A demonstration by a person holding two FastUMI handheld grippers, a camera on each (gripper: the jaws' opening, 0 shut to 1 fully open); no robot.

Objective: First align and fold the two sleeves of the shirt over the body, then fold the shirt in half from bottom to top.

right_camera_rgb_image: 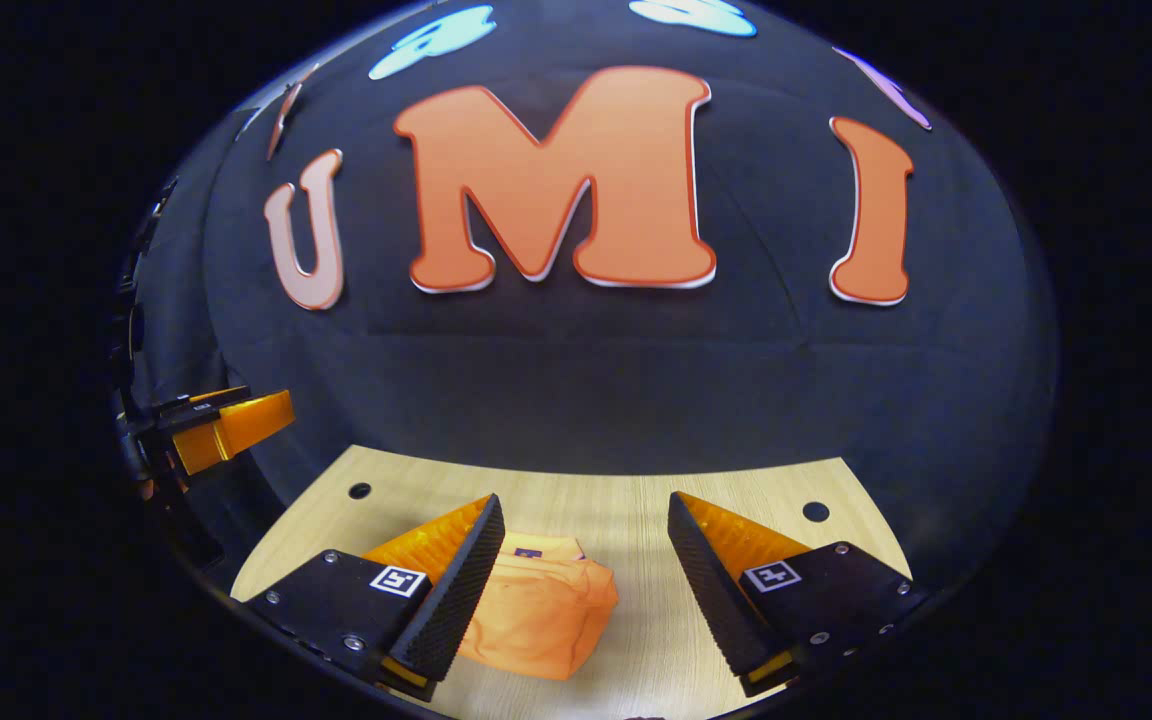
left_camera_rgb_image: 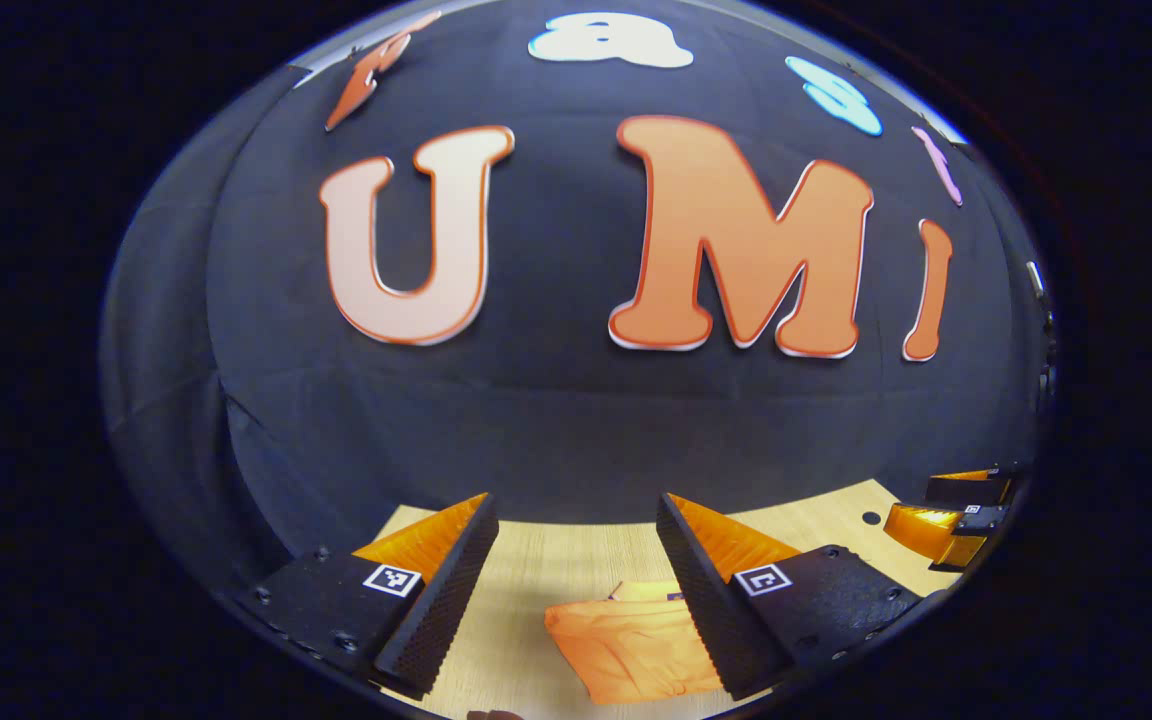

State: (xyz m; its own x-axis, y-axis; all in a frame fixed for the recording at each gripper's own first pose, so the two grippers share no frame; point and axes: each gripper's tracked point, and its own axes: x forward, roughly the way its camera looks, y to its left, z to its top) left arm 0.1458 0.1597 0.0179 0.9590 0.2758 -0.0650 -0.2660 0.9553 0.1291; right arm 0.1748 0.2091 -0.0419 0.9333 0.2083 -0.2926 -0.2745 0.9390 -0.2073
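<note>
The orange shirt (left_camera_rgb_image: 631, 645) lies as a compact folded bundle on the wooden table (left_camera_rgb_image: 556, 565), partly behind the right finger of my left gripper (left_camera_rgb_image: 576, 510). That gripper hangs above the table, open and empty. In the right gripper view the same shirt (right_camera_rgb_image: 541, 605) sits low at centre-left, half tucked behind the left finger of my right gripper (right_camera_rgb_image: 586, 510), which is open and holds nothing. The right gripper (left_camera_rgb_image: 956, 510) also shows at the far right of the left gripper view, and the left gripper (right_camera_rgb_image: 221, 420) at the left edge of the right gripper view.
The light wooden table (right_camera_rgb_image: 636, 500) ends at the black cloth wall close behind the shirt. Small round holes (right_camera_rgb_image: 816, 511) mark the tabletop near its far corners. Bare wood lies to the right of the shirt in the right gripper view.
</note>
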